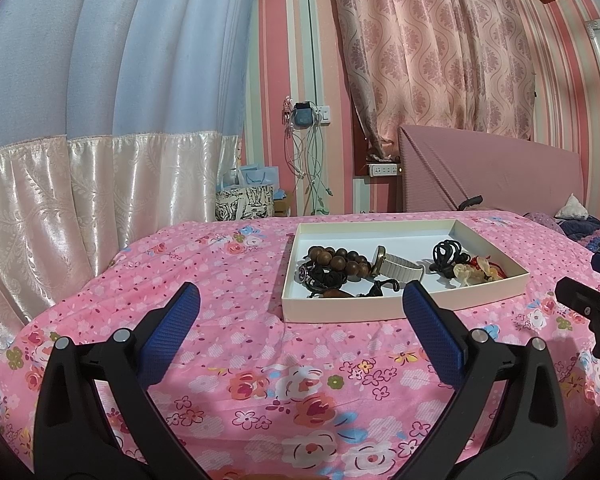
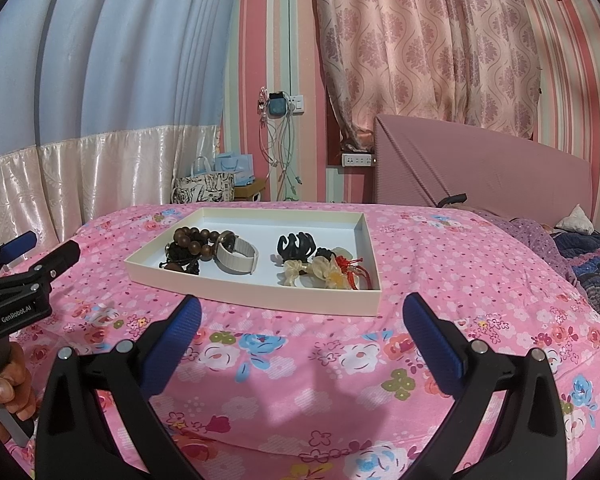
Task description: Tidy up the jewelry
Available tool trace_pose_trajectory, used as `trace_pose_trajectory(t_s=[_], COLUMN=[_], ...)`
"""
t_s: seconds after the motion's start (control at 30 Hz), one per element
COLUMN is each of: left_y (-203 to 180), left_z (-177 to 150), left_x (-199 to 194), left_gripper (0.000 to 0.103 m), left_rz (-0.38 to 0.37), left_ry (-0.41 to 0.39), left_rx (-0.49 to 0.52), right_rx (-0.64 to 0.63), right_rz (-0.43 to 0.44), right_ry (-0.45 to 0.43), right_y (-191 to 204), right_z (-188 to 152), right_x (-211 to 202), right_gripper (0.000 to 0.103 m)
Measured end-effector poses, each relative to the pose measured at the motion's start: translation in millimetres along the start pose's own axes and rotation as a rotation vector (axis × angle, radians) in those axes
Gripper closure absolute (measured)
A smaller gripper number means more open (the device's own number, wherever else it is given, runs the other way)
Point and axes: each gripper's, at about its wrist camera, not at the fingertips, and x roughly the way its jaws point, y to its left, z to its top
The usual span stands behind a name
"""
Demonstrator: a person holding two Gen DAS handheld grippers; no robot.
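A shallow white tray point(image 1: 400, 312) point(image 2: 260, 298) lies on the pink floral bedspread. In its left half lie a brown wooden bead bracelet point(image 1: 340, 258) point(image 2: 194, 238), black bracelets point(image 1: 324, 276) and a white-strapped watch point(image 1: 400, 270) point(image 2: 240, 260). In its right half lie a black claw hair clip point(image 1: 446, 252) point(image 2: 296, 246) and cream and red hair ties point(image 1: 476, 272) point(image 2: 328, 274). My left gripper point(image 1: 300, 308) is open and empty, just short of the tray's near edge. My right gripper point(image 2: 300, 316) is open and empty, also in front of the tray.
The pink floral bedspread point(image 1: 260, 380) point(image 2: 300, 380) covers the bed. A pink headboard point(image 1: 492, 176) stands behind, with bedding at the far right point(image 2: 580, 252). Curtains, a wall socket with cables point(image 1: 308, 120) and bags point(image 2: 208, 184) are beyond the bed's far edge.
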Motion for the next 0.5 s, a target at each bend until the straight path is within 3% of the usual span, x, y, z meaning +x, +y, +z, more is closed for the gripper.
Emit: trace_pose_trajectory(t_s=[0.5], left_y=[-0.1], left_z=[-0.4], left_x=[-0.1], left_gripper=[0.003], left_rz=[0.001], left_ry=[0.0], left_rx=[0.0], right_rx=[0.001], right_rz=[-0.002], right_ry=[-0.002], right_y=[-1.0], right_z=[1.2], right_x=[-1.1], right_gripper=[0.003])
